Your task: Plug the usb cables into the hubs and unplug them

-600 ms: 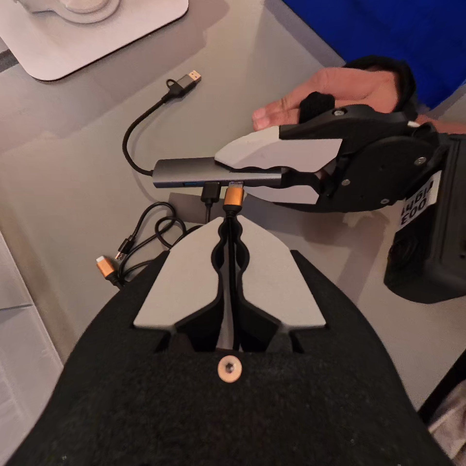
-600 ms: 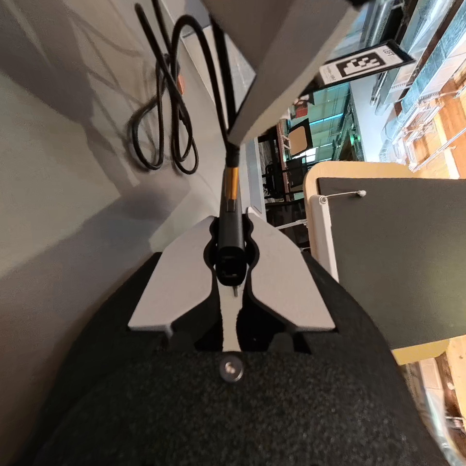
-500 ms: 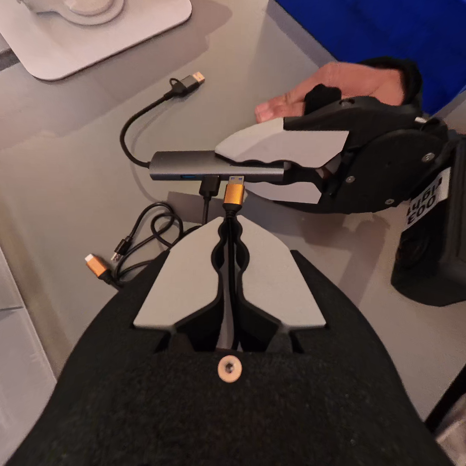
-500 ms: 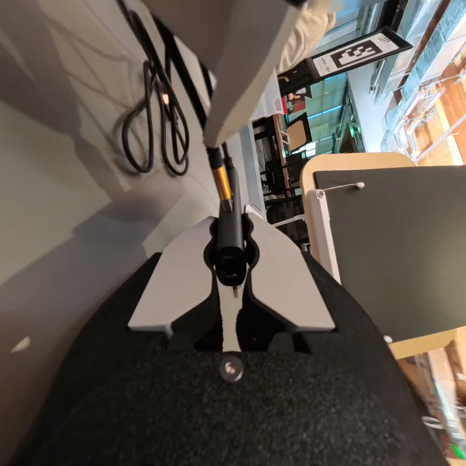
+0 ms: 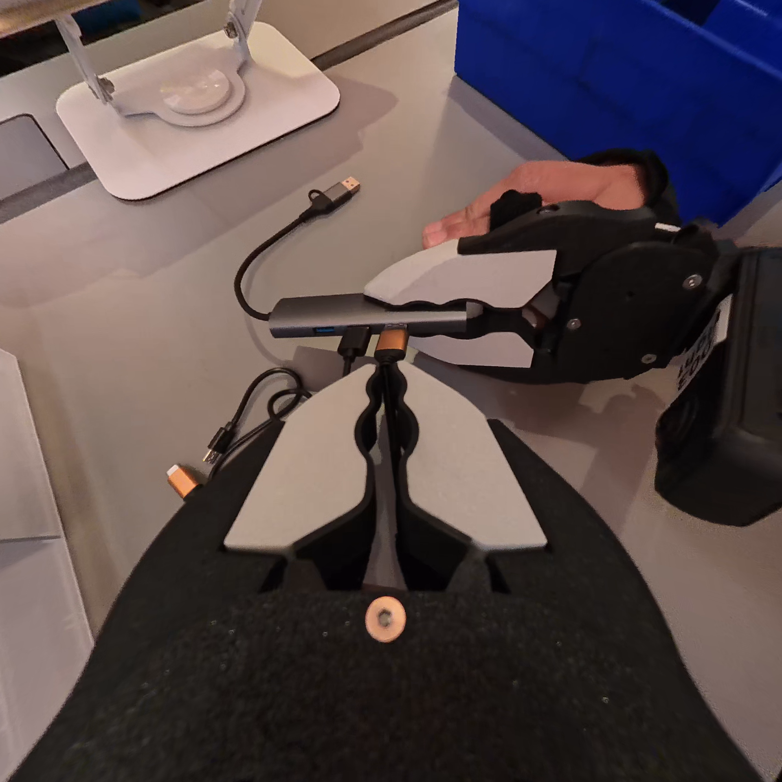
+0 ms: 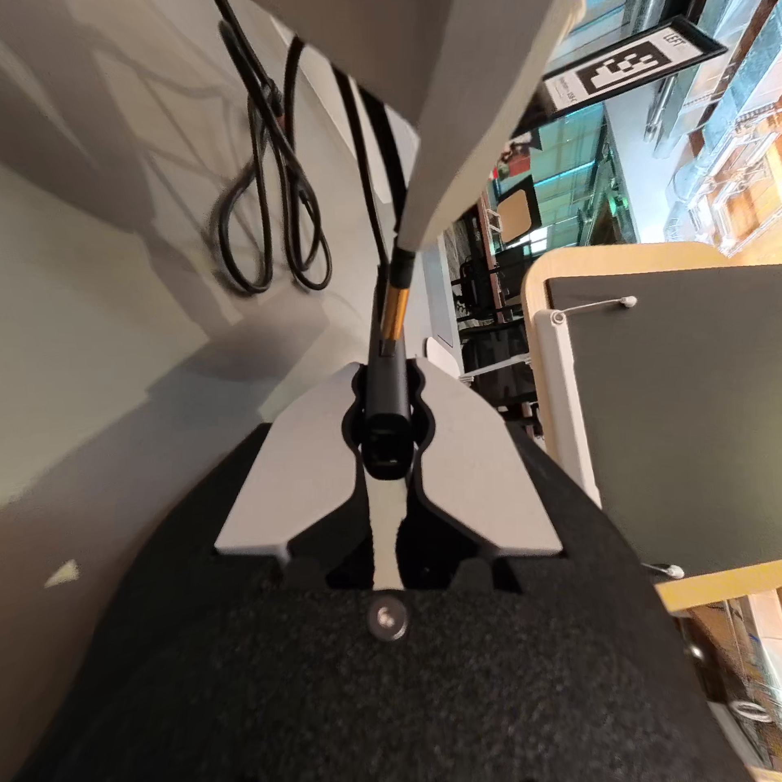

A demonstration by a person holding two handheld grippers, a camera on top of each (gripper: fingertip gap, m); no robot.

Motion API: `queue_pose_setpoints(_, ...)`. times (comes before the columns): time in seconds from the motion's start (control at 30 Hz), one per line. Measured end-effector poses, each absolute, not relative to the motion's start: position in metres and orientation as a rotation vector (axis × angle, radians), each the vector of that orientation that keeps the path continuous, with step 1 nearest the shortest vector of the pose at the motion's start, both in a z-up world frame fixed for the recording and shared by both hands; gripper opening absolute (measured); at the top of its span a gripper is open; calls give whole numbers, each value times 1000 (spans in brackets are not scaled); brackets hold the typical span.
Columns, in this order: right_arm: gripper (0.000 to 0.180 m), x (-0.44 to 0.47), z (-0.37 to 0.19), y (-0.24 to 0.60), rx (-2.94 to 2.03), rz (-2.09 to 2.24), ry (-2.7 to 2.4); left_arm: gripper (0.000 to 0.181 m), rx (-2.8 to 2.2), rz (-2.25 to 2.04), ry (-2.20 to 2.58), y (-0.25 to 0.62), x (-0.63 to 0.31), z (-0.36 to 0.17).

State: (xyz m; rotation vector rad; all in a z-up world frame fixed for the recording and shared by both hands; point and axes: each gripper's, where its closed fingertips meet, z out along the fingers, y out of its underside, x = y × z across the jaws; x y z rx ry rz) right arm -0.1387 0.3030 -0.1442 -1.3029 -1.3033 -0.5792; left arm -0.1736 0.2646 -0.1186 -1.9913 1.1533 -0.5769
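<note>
**Orange plug at the hub's port**

Left gripper [image 5: 386, 383] pinches the black cable just behind the orange plug [image 5: 392, 341], seated against the hub [image 5: 334, 311]. Right gripper [image 5: 417, 315] clamps the hub's end, lifted above the table [image 5: 127, 338]. Beside it, a black plug [image 5: 354, 340].

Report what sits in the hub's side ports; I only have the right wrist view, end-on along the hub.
Observer: The left wrist view shows a black plug seated in the side of the hub, with a blue port free beside it.
Operator: Describe the grip on the orange plug.
Observer: The left hand-held gripper is closed on the cable just behind the orange plug, not on the plug itself.
Operator: Trace the hub's own lead.
Observer: The lead curves away over the table; its end plug lies loose near a white stand.
</note>
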Motion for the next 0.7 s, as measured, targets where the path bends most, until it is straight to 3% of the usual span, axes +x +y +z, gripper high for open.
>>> queue_pose_setpoints(0.53,18,-138,-137,304,-1312,-506,-1268,3,-1867,-619,1066,267,-167,-108)
queue_pose_setpoints(0.7,17,-113,-101,300,-1390,-395,-1162,56,-1712,-820,904,229,-190,-22)
